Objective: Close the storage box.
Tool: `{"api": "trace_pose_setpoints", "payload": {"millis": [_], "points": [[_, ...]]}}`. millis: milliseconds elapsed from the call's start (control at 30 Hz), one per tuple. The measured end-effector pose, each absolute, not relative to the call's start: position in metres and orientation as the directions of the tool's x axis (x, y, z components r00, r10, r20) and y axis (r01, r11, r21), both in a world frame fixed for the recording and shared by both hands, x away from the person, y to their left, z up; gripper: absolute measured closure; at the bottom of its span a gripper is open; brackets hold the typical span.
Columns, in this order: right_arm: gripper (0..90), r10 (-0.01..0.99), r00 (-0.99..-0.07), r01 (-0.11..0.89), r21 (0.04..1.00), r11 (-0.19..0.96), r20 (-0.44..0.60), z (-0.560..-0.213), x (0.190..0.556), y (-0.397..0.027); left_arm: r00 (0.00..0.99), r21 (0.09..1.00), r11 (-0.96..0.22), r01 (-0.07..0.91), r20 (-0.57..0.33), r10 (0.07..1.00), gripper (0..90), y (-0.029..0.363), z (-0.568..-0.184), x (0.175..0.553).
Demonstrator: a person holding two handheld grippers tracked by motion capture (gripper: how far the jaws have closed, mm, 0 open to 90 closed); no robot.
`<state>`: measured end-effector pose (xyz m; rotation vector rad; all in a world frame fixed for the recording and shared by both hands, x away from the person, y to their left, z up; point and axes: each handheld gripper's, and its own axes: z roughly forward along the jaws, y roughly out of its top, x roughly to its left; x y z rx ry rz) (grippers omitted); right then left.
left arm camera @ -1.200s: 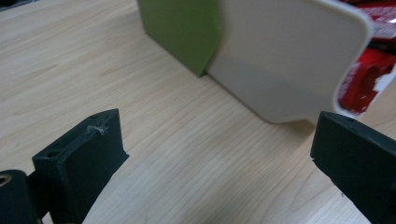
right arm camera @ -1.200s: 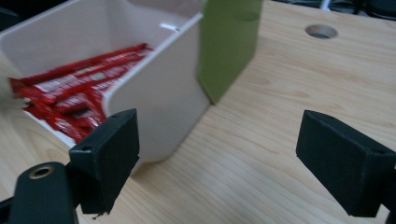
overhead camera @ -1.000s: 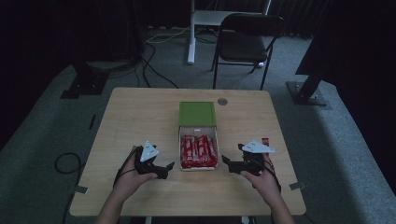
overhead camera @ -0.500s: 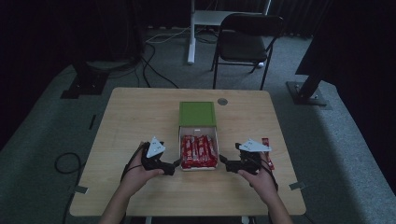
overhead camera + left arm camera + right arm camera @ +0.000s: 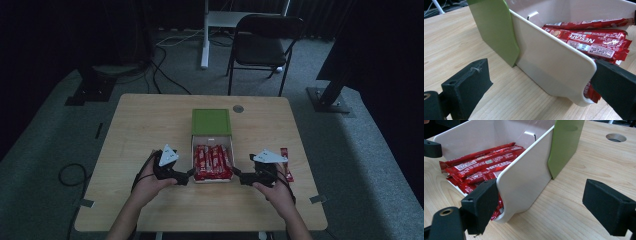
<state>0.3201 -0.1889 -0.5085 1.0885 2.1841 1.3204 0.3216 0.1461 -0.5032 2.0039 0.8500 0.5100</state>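
High view, left to right: your left gripper stands at the white tray, jaws apart and straddling its left wall. The tray of red sachets sits mid-table, half out of its green sleeve. Your right gripper straddles the right wall, jaws likewise apart. You appear to be at the grasping step; next, close both evenly on the walls.
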Motion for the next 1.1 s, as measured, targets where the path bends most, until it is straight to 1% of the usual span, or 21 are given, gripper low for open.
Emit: {"api": "trace_pose_setpoints", "payload": {"millis": [367, 1100], "points": [[11.6, 0.765, -0.639, 0.429, 0.863, 0.266, 0.081, -0.509, 0.325, -0.189, 0.682, 0.837, -0.393, 0.382, 0.032, 0.730, 3.2, 0.144, -0.507, 0.327], [11.6, 0.777, -0.624, 0.441, 0.860, 0.258, 0.087, -0.508, 0.339, -0.186, 0.648, 0.835, -0.376, 0.402, 0.031, 0.761, 3.1, 0.144, -0.506, 0.338]]}}
